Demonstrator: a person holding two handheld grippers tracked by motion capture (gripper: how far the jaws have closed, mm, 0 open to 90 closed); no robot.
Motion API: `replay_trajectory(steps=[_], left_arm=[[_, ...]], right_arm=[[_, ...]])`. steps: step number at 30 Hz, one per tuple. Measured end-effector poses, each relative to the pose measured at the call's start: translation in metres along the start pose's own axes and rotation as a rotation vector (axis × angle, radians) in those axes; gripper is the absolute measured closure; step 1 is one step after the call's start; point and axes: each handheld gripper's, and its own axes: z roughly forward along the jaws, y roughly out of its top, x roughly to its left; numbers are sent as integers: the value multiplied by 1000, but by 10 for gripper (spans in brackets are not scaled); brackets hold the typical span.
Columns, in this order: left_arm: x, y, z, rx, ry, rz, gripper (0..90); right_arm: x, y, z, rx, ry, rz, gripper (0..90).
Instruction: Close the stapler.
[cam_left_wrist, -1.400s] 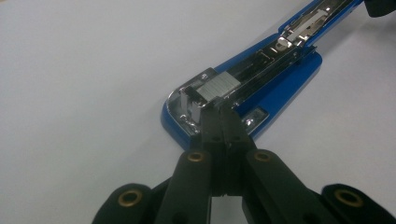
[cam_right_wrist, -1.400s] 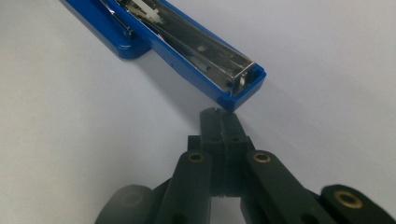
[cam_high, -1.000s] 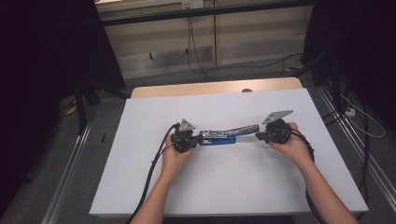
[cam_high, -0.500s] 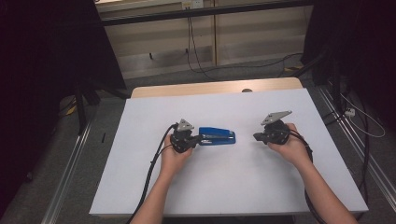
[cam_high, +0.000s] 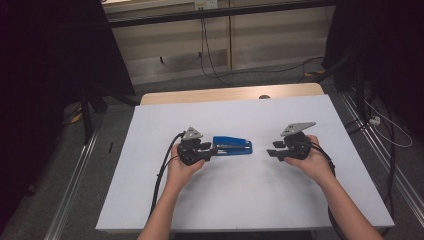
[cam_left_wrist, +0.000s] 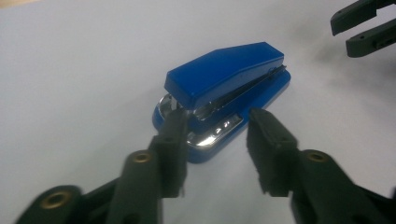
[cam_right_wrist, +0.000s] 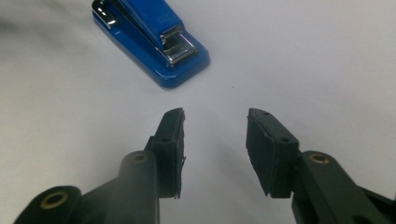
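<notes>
We hold two matching black grippers over the white table (cam_high: 150, 200). The left gripper (cam_high: 214, 149) and the right gripper (cam_high: 270, 151) each carry a grey three-cornered plate on top and trail a black cable back toward the table's near edge. Up close, the jaws are matte black, with ribbed rubber pads (cam_right_wrist: 271, 149) and brass-coloured rivets (cam_right_wrist: 140, 157). Our forearms are bare, without sleeves.

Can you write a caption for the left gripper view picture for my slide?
A blue stapler lies on the white table, just ahead of the left gripper with its black jaws apart.
</notes>
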Motion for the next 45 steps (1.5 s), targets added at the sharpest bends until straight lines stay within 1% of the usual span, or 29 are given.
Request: replay_trajectory(steps=[2,4,6,10,11,13,15,16,18,22,25,27,29,30,32,33,36,41,44,45], left_arm=[[0,0,-5,0,6,5,517],[-1,0,-10,-7,8,1,461],[-2,0,-14,-15,11,0,446],[-5,2,-19,-27,18,-2,380],[-6,2,-19,-24,23,-2,361],[-7,1,-20,-11,35,11,329],[-8,0,-21,-8,45,21,297],[-8,-1,-21,-6,51,18,280],[-8,-2,-23,-5,57,26,262],[-6,-4,-28,-6,67,24,222],[-6,-4,-33,-15,66,2,184],[-5,-5,-37,-24,66,10,174],[-4,-6,-41,-28,72,7,163],[-3,-8,-43,-30,68,0,155],[-1,-10,-48,-20,75,5,139],[-1,-11,-49,-30,71,-1,128],[1,-15,-56,-45,74,3,116],[4,-19,-64,-65,69,-6,115],[6,-23,-67,-55,67,-1,114],[6,-24,-68,-53,65,-6,114]], right_arm=[[2,-1,-2,-10,8,6,519],[4,-2,-4,-11,16,10,492],[6,-3,-6,-7,6,5,463],[9,-6,-11,-10,2,3,424],[10,-7,-12,-13,4,3,419],[11,-10,-14,-10,6,4,401],[12,-12,-16,-10,7,3,395],[13,-12,-17,-9,7,4,390],[13,-14,-19,-11,2,6,377],[12,-15,-21,-12,-3,9,348],[13,-16,-22,-13,-3,12,327],[14,-17,-23,-13,-6,7,315],[14,-18,-25,-13,-9,6,307],[14,-19,-26,-14,-13,6,295],[14,-21,-28,-16,-19,11,285],[14,-22,-29,-16,-18,13,283],[13,-26,-32,-16,-21,18,281],[14,-30,-37,-14,-24,24,270],[14,-33,-38,-10,-23,22,262],[14,-33,-39,-9,-22,21,261]])
